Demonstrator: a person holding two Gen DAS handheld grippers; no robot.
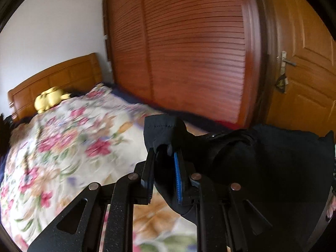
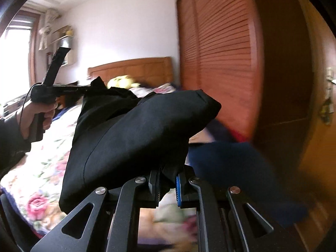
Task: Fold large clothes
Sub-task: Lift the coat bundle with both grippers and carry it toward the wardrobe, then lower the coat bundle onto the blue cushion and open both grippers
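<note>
A large black garment (image 1: 262,168) is held up in the air above the bed between both grippers. My left gripper (image 1: 164,157) is shut on one edge of it; the cloth bunches between the fingers and spreads to the right. My right gripper (image 2: 168,178) is shut on another edge of the garment (image 2: 136,130), which drapes up and to the left. The left gripper (image 2: 84,89) also shows in the right wrist view, held by a hand at the garment's far corner.
A bed with a floral quilt (image 1: 69,147) lies below. A yellow plush toy (image 1: 50,98) sits by the wooden headboard (image 1: 56,77). A louvered wardrobe (image 1: 189,52) and a wooden door (image 1: 304,73) stand on the right. A dark blue blanket (image 2: 231,163) hangs at the bed's edge.
</note>
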